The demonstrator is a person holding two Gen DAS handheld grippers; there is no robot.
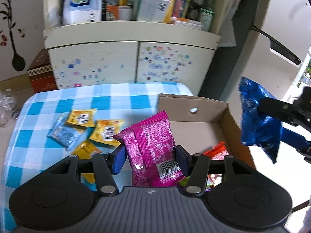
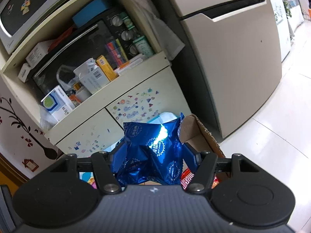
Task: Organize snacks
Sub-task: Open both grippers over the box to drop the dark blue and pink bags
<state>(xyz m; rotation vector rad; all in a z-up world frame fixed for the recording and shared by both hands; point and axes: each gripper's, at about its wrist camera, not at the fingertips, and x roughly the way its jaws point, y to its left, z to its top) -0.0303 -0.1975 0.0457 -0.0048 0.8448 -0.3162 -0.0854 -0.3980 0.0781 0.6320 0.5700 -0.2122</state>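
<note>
My left gripper [image 1: 150,158] is shut on a magenta snack packet [image 1: 150,145], held upright at the near left edge of an open cardboard box [image 1: 196,123]. Red and green packets [image 1: 216,154] lie inside the box. The blue foil packet [image 1: 258,122] hangs in the air to the right of the box, pinched by my right gripper. In the right wrist view that gripper [image 2: 153,158] is shut on the crumpled blue foil packet [image 2: 155,151], above the box's corner [image 2: 196,132]. Several yellow and light-blue packets [image 1: 85,130] lie on the checked tablecloth [image 1: 48,112].
A cream cabinet [image 1: 132,58] with stickered doors stands behind the table, its shelf crowded with boxes and bottles. A brown carton [image 1: 39,71] sits on the floor at its left. A white fridge [image 2: 243,58] stands to the right, with tiled floor [image 2: 281,136] beside it.
</note>
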